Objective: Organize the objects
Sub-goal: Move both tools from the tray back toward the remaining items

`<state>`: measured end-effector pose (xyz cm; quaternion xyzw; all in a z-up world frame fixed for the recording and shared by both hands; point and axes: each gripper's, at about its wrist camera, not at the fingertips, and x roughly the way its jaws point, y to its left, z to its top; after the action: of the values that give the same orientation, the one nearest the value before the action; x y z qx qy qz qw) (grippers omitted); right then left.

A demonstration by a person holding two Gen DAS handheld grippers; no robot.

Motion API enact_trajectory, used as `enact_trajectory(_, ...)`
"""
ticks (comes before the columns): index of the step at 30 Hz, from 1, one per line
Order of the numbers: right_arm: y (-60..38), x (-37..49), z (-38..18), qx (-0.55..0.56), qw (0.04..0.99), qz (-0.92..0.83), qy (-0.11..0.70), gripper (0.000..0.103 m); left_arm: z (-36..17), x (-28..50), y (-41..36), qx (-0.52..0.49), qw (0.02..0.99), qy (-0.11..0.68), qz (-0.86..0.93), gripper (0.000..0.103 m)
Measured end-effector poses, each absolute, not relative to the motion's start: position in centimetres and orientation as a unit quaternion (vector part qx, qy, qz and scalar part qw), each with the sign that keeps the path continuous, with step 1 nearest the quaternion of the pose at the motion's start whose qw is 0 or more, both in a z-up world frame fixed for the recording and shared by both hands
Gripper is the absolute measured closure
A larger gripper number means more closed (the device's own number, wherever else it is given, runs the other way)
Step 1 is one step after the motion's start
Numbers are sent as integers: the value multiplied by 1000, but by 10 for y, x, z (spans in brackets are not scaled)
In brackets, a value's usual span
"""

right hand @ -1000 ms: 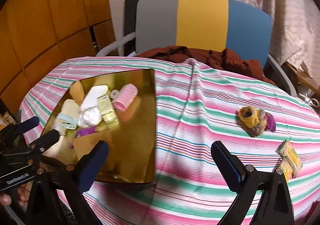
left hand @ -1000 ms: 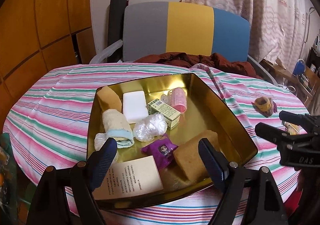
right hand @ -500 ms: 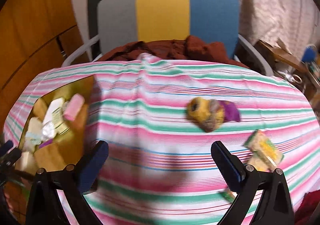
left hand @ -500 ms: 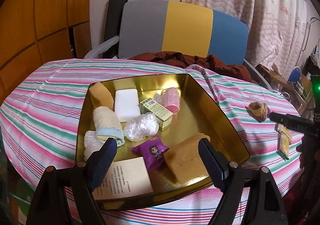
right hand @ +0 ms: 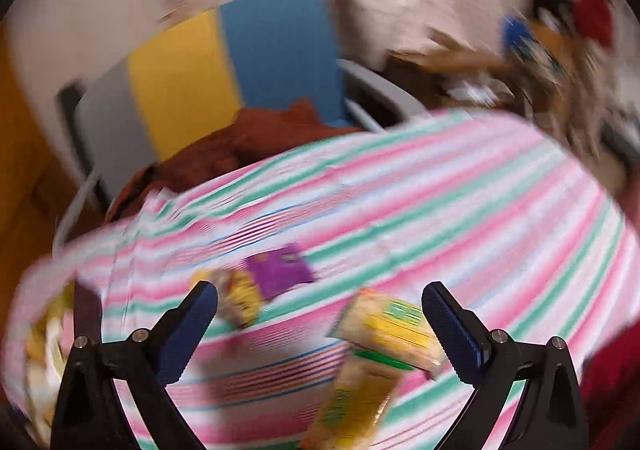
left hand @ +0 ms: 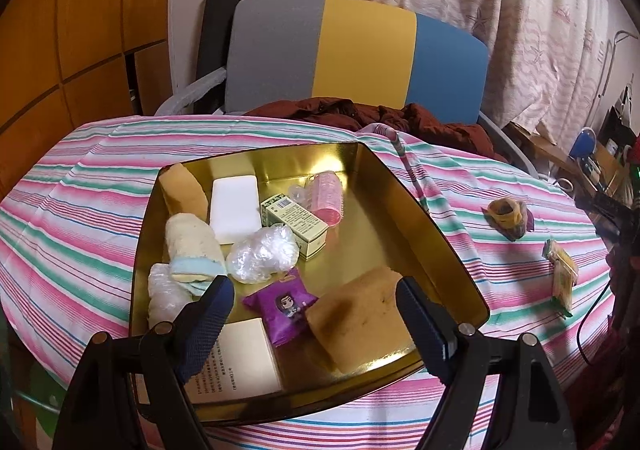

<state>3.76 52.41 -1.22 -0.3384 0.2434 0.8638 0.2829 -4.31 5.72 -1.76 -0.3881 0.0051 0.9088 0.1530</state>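
Hovering wide open, empty, over gold tray (left hand: 420, 218): left gripper (left hand: 312, 314). Tilting above yellow snack packets (right hand: 384, 334), blurred, spread open, gripping nothing: right gripper (right hand: 320, 314).

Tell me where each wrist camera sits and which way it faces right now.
Left wrist: above the near table edge, looking over the gold tray toward the chair; open left tongs show.
Right wrist: blurred, low over the striped cloth, facing the yellow packets; open right tongs show.
Shared: chair, cloth, packets, yellow-purple bundle.
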Motion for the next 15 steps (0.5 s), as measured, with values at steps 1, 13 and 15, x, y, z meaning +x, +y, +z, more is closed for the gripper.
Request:
enact_trajectory(1, 535, 44, -14, -333, 297, 853, 269, 0, -17, -43, 60, -388, 155, 7, 909, 19)
enact_trajectory(13, 574, 58, -45, -356, 315, 792, 385, 0, -1, -42, 131, -375, 240, 45, 894, 19)
enact_trajectory(15, 572, 56, -46, -361, 309, 793, 383, 0, 2, -44, 147, -375, 258, 44, 889, 19)
